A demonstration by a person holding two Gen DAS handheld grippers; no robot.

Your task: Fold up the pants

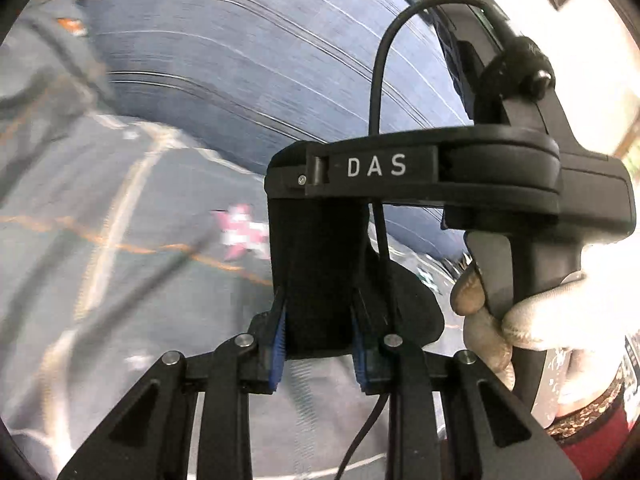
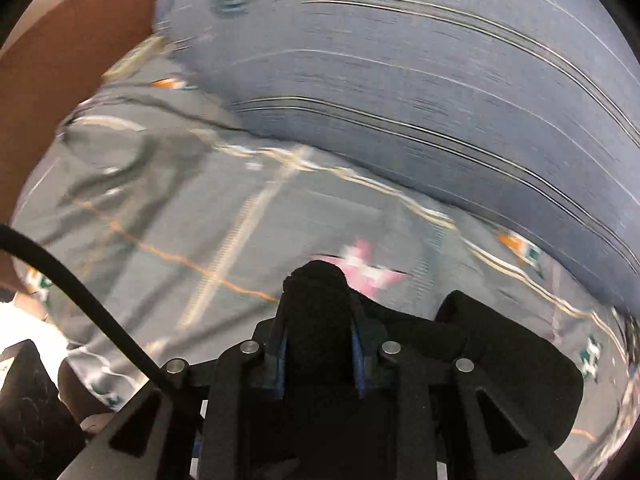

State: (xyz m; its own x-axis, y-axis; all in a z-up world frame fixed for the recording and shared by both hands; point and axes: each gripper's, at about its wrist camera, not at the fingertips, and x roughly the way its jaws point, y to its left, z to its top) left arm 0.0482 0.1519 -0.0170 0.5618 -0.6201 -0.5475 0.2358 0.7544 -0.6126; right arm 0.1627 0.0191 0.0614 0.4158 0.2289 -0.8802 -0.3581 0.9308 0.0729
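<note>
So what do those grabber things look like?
Both are black, with blue fingers and silver rivets. The right gripper says "DAS" in white and has a black cable. A white-gloved hand holds its handle. The left gripper looks alike.

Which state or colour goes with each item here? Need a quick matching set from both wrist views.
Column 1:
1. black fabric pants
2. striped pillow
3. patterned bedsheet
4. gloved hand

Column 2:
A. grey with orange lines and a pink star
B. wrapped around the black handle of the right tongs
C. pinched in both tongs
D. blue with thin pale lines

Pairs: 1-C, 2-D, 3-A, 4-B. The left tongs also clamp the black cloth.
</note>
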